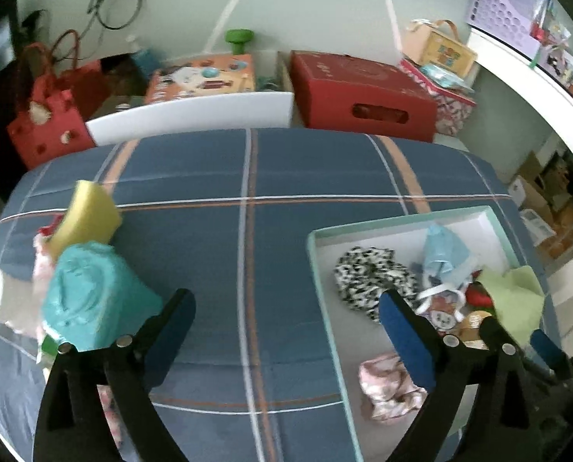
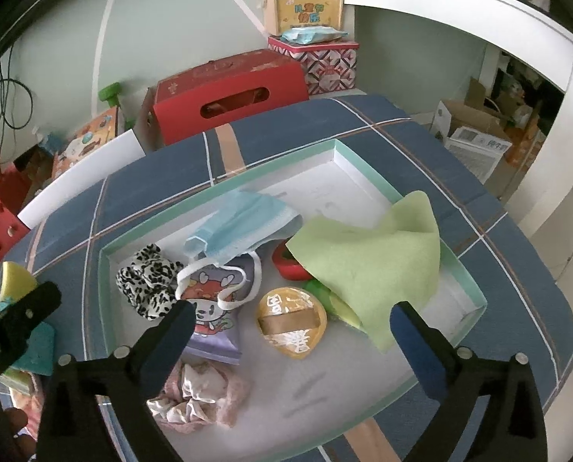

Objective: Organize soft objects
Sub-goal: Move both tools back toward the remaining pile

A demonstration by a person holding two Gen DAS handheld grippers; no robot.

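Observation:
A shallow mint-rimmed white box (image 2: pixel 367 169) sits on the plaid blue cloth. It holds a leopard scrunchie (image 2: pixel 148 285), a blue face mask (image 2: pixel 240 227), a cartoon mask (image 2: pixel 213 296), a round yellow puff (image 2: pixel 292 323), a pink scrunchie (image 2: pixel 198 396), a red item (image 2: pixel 286 263) and a green cloth (image 2: pixel 375 261). My right gripper (image 2: pixel 292 321) is open and empty above the box. My left gripper (image 1: pixel 286 308) is open and empty over the cloth, left of the box (image 1: pixel 398 221). A teal cloth (image 1: pixel 90 292), a yellow sponge (image 1: pixel 88 217) and pink items (image 1: pixel 42 265) lie at the left.
Behind the table stand a red carton (image 1: pixel 359 96), a patterned tin (image 2: pixel 321 61), a toy box (image 1: pixel 201 77) and a red bag (image 1: pixel 44 123). A white shelf (image 2: pixel 479 0) curves at the right. The plaid cloth (image 1: pixel 248 231) is bare in the middle.

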